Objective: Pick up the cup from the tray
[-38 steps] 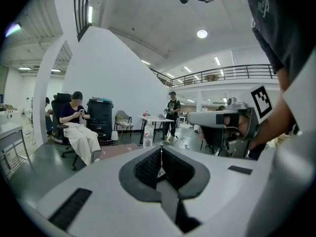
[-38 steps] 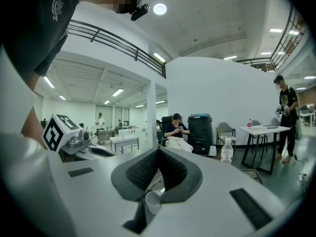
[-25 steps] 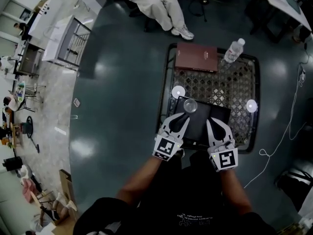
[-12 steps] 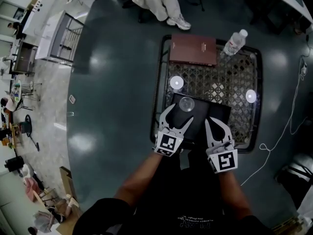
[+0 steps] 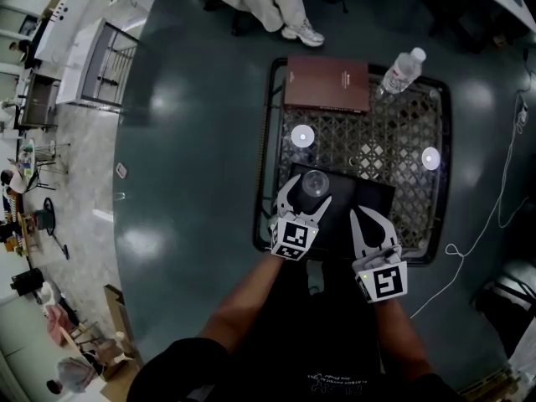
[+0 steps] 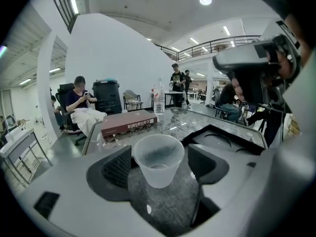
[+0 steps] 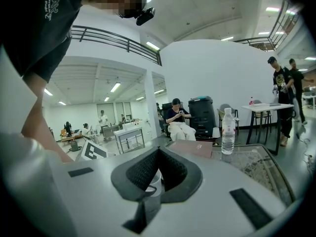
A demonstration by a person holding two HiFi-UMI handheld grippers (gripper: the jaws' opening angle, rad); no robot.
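A clear plastic cup (image 5: pixel 316 182) (image 6: pixel 158 162) stands upright on the black tray (image 5: pixel 373 195) (image 6: pixel 224 138), near the tray's far left corner. My left gripper (image 5: pixel 309 196) (image 6: pixel 159 158) is open around the cup, and its jaws have just been opening. Its dark pads (image 6: pixel 117 168) flank the cup close on both sides without pressing on it. My right gripper (image 5: pixel 368 219) (image 7: pixel 158 154) hovers over the tray's near right part. Its pads meet at the tips with nothing held, and part of the cup (image 7: pixel 150 181) shows through the gap behind them.
The tray lies on a patterned glass table with a black rim (image 5: pixel 268 141). At the table's far side are a maroon book (image 5: pixel 327 82) and a water bottle (image 5: pixel 400 72). Two white discs (image 5: pixel 301 136) (image 5: pixel 430 158) sit on the table. A seated person (image 5: pixel 268 2) is beyond it.
The left gripper's jaws spread from nearly closed to wide, and it sank forward until the cup stood between its fingers. The right gripper dropped slightly.
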